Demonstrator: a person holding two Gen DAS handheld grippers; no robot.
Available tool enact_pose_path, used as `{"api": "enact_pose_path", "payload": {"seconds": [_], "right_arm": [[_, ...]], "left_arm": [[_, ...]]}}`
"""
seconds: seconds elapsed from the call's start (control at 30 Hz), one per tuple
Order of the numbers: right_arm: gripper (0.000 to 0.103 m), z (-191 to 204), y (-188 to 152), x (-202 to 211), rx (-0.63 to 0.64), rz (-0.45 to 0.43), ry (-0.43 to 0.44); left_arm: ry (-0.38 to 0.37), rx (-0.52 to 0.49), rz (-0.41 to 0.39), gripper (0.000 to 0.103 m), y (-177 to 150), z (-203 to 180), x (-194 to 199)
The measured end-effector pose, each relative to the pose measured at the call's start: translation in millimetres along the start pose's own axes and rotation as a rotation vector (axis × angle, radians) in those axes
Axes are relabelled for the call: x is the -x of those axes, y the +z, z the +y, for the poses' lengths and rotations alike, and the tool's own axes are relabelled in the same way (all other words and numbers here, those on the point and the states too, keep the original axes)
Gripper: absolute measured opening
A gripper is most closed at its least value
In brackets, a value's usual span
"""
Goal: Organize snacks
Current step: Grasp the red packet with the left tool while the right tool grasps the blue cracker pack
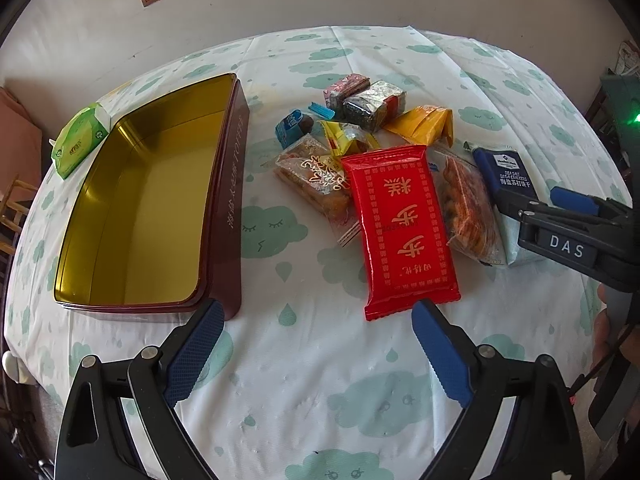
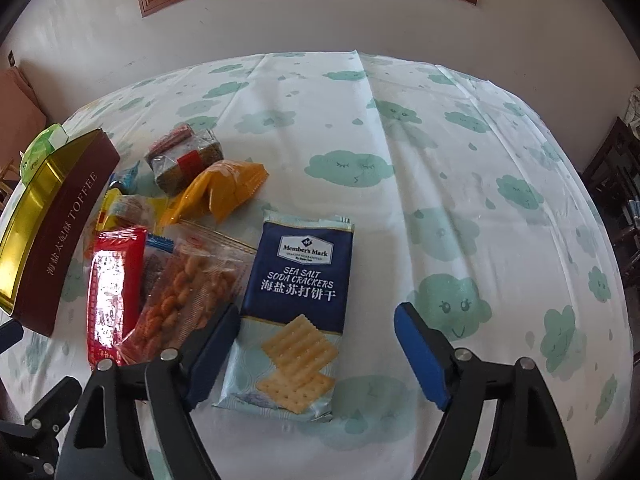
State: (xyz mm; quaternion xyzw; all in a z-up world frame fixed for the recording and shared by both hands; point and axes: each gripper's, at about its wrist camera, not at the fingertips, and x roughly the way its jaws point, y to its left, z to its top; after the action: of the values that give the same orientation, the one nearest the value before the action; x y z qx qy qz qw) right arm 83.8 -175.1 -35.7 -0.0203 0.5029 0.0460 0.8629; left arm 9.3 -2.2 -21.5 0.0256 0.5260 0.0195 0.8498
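1. The open toffee tin [image 1: 152,200] sits at the left of the surface [image 1: 320,380], with nothing visible inside it.
2. A tissue pack [image 1: 76,140] lies just beyond the tin's far left corner.
3. The snack pile lies to the right of the tin, apart from it.
4. In the pile, the flat pastry packet [image 1: 404,228] lies nearest, overlapping a clear-wrapped cake [image 1: 316,176] on its left.
5. A bag of fried twists [image 2: 184,296] lies between that packet and the soda cracker pack [image 2: 296,312], which is rightmost.
6. Behind them lie a crumpled pouch [image 2: 224,192] and two small wrapped blocks [image 1: 368,100].
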Motion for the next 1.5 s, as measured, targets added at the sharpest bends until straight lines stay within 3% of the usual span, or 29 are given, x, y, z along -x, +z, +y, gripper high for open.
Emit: {"api": "enact_pose_path", "payload": {"seconds": [0.3, 0.47, 0.53, 0.87, 1.03, 1.3, 1.43, 1.5], "right_arm": [[0.079, -1, -1, -11, 0.010, 0.010, 0.004], [0.064, 4, -1, -11, 0.044, -0.021, -0.010], [0.052, 0, -2, -10, 0.044, -0.029, -0.012], [0.051, -26, -9, -4, 0.008, -0.044, -0.022], [0.051, -25, -11, -4, 0.009, -0.056, -0.028], [0.052, -25, -12, -4, 0.007, -0.065, -0.027], [0.052, -25, -13, -4, 0.007, -0.065, -0.026], [0.052, -25, -12, -4, 0.007, -0.065, -0.027]], "left_arm": [[-0.031, 0.018, -0.008, 0.090, 10, -1, -2], [-0.063, 0.013, -0.007, 0.088, 15, -7, -2], [-0.088, 0.016, 0.000, 0.083, 17, -9, -3], [-0.206, 0.056, 0.037, 0.073, 33, -12, -17], [-0.220, 0.076, 0.063, 0.065, 41, -12, -29], [-0.224, 0.062, 0.078, 0.063, 48, -19, -39], [-0.240, 0.044, 0.077, 0.047, 47, -21, -40], [-0.230, 0.036, 0.072, 0.044, 47, -22, -39]]}}
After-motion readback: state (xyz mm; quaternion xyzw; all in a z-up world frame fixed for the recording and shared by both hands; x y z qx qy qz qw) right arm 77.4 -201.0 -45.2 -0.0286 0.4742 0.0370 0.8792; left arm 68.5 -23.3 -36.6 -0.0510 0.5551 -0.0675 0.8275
